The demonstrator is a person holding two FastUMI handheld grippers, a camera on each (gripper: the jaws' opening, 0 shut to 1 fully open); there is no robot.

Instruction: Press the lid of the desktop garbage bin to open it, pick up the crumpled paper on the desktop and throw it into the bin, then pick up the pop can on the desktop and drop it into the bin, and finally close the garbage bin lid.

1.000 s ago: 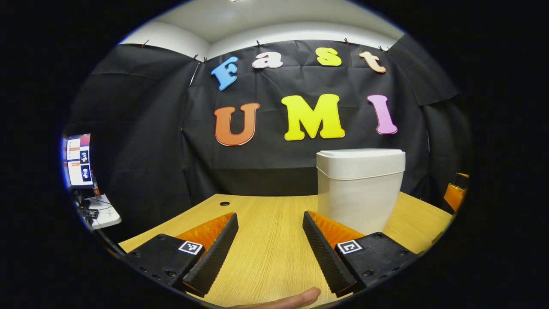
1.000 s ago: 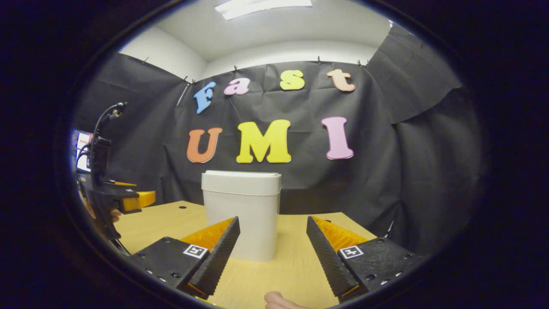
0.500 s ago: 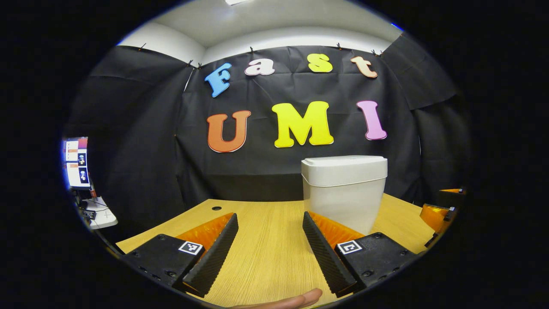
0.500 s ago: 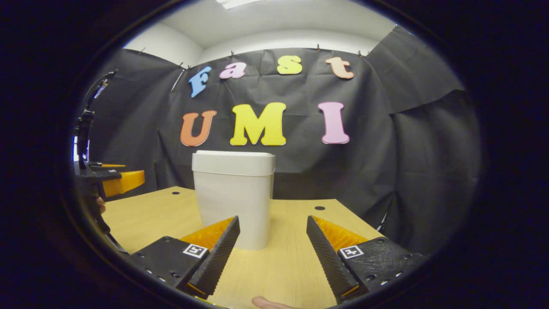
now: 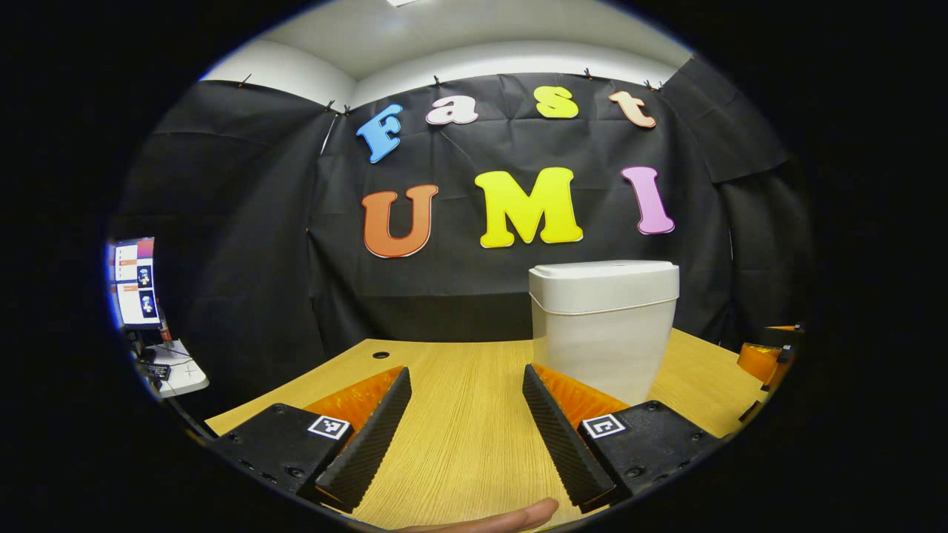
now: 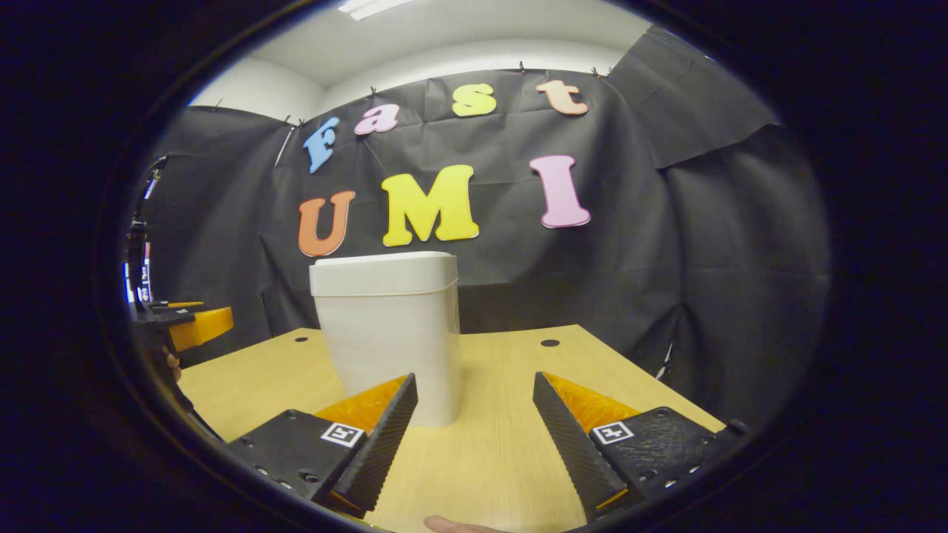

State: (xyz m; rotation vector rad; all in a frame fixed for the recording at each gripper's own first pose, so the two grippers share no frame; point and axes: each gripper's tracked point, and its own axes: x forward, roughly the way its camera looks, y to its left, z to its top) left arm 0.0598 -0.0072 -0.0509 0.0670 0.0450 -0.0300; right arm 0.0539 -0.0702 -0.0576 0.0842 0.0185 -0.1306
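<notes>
Bin [image 5: 603,333] on worktop [image 5: 459,422], lid [image 5: 603,285] shut: light, rigid plastic; press lid top. Both grippers' jaws wide open, empty.

Bin [image 5: 603,326] lower front corner sat hidden behind left gripper [image 5: 466,429] finger. Other gripper [image 5: 766,355] was cut by edge. Monitor [image 5: 135,281] content stayed too small to tell.
</notes>
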